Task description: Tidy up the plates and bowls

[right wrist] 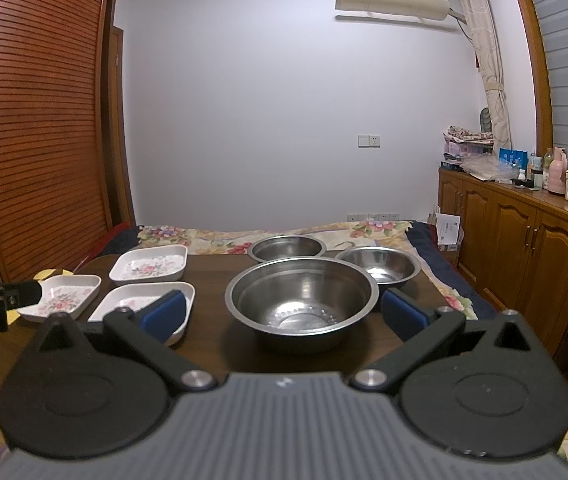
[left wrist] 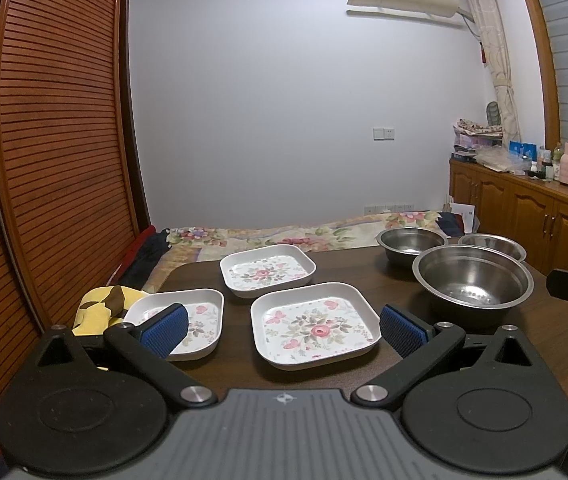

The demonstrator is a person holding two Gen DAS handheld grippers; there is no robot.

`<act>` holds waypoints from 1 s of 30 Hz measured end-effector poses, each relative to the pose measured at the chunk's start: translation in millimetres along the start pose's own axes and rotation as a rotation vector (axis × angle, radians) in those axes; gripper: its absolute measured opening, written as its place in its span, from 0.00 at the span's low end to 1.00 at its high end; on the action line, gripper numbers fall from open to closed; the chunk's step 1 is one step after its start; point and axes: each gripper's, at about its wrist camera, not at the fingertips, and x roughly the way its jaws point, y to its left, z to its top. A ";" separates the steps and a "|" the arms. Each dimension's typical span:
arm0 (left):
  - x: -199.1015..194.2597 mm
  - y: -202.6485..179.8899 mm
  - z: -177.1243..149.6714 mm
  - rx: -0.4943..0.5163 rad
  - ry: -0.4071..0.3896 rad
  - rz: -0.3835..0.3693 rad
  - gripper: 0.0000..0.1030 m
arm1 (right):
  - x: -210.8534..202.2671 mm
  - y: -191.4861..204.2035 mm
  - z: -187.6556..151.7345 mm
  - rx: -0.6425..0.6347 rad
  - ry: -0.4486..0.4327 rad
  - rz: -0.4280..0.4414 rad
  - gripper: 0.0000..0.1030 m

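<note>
Two grippers: jaws wide apart, holding nothing
Left gripper (left wrist: pixel 282 330): over near plate (left wrist: pixel 316 330)
Right gripper (right wrist: pixel 284 312): over big bowl (right wrist: pixel 302 300)

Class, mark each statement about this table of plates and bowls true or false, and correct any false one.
1. Three floral plates lie on the table. True.
2. The bowls are stacked inside one another. False: the large bowl and two smaller bowls stand separately.
3. The left gripper is shut on a plate. False: its jaws are open, holding nothing.
4. The right gripper is open, facing the large bowl. True.
5. The plates sit left of the bowls. True.
</note>
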 end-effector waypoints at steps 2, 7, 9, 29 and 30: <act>-0.4 -0.6 0.7 0.002 0.000 0.001 1.00 | -0.3 -0.1 -0.1 0.000 0.000 0.000 1.00; -0.4 0.0 0.7 0.002 0.000 0.001 1.00 | 0.3 0.6 0.0 -0.001 0.000 -0.001 1.00; -0.4 -0.8 0.5 0.002 0.000 0.001 1.00 | 0.0 0.1 0.0 -0.001 0.000 0.001 1.00; 22.5 2.9 -10.3 0.023 0.038 0.005 1.00 | 16.3 6.5 -5.6 -0.022 0.026 0.018 1.00; 26.7 3.8 -10.9 0.026 0.043 0.001 1.00 | 19.2 7.7 -5.0 -0.025 0.029 0.027 1.00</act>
